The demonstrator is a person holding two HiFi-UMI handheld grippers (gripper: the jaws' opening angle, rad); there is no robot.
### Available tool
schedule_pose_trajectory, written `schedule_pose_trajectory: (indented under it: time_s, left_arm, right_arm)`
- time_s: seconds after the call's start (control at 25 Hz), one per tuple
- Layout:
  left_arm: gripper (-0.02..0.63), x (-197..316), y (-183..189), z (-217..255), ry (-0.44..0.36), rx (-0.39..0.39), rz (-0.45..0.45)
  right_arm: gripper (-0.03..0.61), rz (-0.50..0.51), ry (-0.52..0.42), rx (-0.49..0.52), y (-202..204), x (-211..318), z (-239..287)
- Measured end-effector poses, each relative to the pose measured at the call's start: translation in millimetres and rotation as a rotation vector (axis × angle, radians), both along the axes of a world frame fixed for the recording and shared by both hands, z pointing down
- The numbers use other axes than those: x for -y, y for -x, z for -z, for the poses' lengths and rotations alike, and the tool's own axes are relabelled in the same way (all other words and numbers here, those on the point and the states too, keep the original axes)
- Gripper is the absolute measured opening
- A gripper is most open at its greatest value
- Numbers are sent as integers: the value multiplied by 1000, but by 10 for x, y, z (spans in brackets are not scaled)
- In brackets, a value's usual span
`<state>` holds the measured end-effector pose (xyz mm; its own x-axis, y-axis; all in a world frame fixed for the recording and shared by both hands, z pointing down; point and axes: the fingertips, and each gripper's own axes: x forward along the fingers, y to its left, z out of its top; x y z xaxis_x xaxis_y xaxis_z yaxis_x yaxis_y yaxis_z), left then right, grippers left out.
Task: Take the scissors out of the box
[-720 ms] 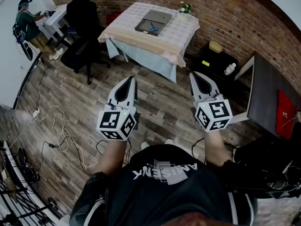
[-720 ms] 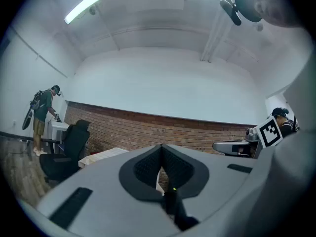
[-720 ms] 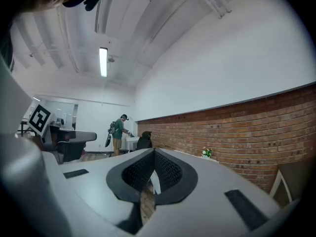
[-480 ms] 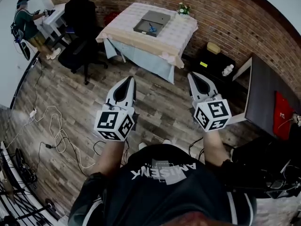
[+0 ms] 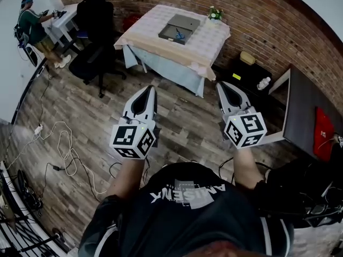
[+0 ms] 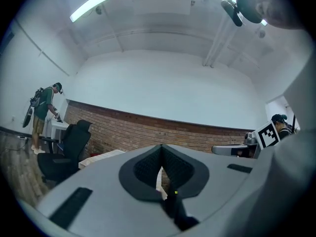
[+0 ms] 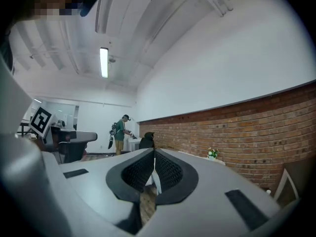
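Blue-handled scissors [image 5: 179,35] lying flat inside shallow grey box [image 5: 187,21]; box on cloth-covered table [image 5: 208,36].

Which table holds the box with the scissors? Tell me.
The cloth-covered table by the brick wall; the grey box lies on it, not on the white desk or dark table.

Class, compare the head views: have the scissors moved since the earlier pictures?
No. The scissors still lie in the same spot inside the box on the table.

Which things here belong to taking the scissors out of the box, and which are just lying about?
Job: scissors, box, clothed table, left gripper, right gripper, both shut.
Lying about: flowers, office chair, bottle, red cloth.
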<state>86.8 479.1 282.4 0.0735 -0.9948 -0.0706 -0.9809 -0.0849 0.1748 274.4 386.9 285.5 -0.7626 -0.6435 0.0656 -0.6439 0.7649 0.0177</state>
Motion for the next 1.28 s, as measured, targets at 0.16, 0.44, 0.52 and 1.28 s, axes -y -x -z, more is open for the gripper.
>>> schedule_pose_trajectory:
  time_s: [0.16, 0.44, 0.52, 1.28]
  left_arm:
    - [12, 5, 236, -27, -6, -1, -14]
    - [12, 162, 478, -136, 5, -23, -59]
    - [12, 223, 522, -183, 10, -31, -59]
    - [12, 2125, 911, -160, 27, -87, 42]
  right_arm:
    - [43, -26, -6, -19, 225, 0, -17]
    - [43, -19, -4, -15, 531, 43, -94]
    - [43, -24, 2, -16, 589, 136, -127]
    - [43, 13, 0, -40, 952, 2320, -133]
